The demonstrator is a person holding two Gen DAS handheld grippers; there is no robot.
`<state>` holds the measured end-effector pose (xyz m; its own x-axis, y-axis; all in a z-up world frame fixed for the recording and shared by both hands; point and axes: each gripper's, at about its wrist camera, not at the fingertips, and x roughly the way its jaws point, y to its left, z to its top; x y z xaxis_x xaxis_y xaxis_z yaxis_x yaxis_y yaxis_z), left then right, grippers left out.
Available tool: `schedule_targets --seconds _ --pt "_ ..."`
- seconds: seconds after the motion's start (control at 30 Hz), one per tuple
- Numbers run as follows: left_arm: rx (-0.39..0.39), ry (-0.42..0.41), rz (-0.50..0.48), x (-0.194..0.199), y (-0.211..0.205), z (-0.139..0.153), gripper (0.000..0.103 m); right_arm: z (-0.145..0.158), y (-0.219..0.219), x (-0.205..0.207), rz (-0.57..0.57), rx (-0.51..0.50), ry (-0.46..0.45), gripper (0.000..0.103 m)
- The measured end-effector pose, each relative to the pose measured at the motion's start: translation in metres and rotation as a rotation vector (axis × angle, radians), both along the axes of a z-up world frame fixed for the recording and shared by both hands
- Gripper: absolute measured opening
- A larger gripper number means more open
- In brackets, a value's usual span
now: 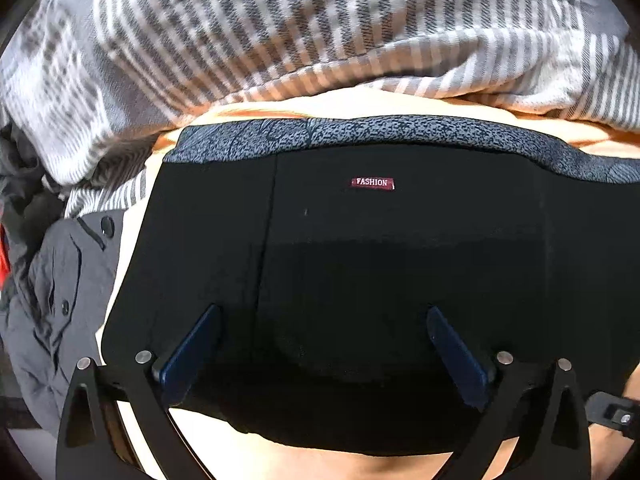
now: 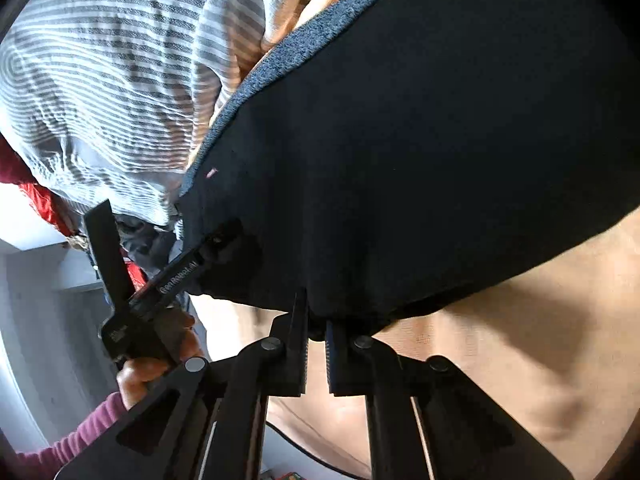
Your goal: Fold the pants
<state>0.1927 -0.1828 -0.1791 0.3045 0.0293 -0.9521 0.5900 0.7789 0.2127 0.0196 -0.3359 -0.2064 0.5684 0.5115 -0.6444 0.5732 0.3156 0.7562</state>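
Note:
The black pants lie folded on an orange-tan surface, with a speckled grey waistband at the far edge and a red "FASHION" label. My left gripper is open, its blue-padded fingers spread over the near part of the pants. In the right wrist view the pants fill the upper right. My right gripper is shut on the pants' near edge. The left gripper shows at the left, held in a hand.
A grey-and-white striped cloth is heaped behind the pants; it also shows in the right wrist view. A grey buttoned garment lies to the left. Something red sits beyond the striped cloth.

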Motion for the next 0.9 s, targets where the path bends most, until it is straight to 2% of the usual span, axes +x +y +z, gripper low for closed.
schedule_targets --seconds 0.1,0.2,0.3,0.4,0.47,0.53,0.6,0.63,0.67,0.77,0.87,0.9 --pt "-0.016 0.006 0.005 0.0 0.0 0.001 0.103 0.002 0.014 -0.009 0.052 -0.052 0.029 0.004" --pt "0.032 -0.013 0.005 -0.007 -0.003 0.006 0.103 -0.01 0.025 -0.021 0.088 -0.008 0.114 0.002" --pt "-0.041 0.032 -0.062 -0.032 -0.013 0.025 0.103 0.014 0.021 -0.033 0.139 -0.098 0.122 0.006" --pt "-0.069 0.059 -0.133 -0.063 -0.033 0.029 0.103 0.042 -0.007 -0.032 0.109 -0.217 0.112 0.006" --pt "-0.061 0.075 -0.163 -0.082 -0.051 0.021 0.103 0.056 -0.031 -0.026 0.095 -0.312 0.119 0.006" --pt "-0.01 0.09 -0.176 -0.097 -0.066 0.004 0.103 0.061 -0.054 -0.018 0.088 -0.387 0.137 0.008" --pt "0.057 0.066 -0.187 -0.106 -0.067 -0.013 0.103 0.052 -0.073 -0.016 0.089 -0.421 0.163 0.016" --pt "0.04 0.07 -0.174 -0.107 -0.061 -0.018 0.103 0.045 -0.081 -0.018 0.098 -0.435 0.194 0.016" --pt "0.012 0.07 -0.159 -0.105 -0.056 -0.017 0.103 0.035 -0.089 -0.023 0.099 -0.427 0.239 0.01" --pt "0.026 0.076 -0.159 -0.103 -0.053 -0.012 0.103 0.029 -0.108 -0.06 -0.014 -0.293 0.188 0.01" --pt "0.035 0.104 -0.112 -0.091 -0.045 -0.007 0.103 0.038 -0.108 -0.075 -0.031 -0.294 0.184 0.015" --pt "0.033 0.113 -0.096 -0.091 -0.045 -0.002 0.103 0.042 -0.106 -0.082 -0.028 -0.285 0.178 0.021"
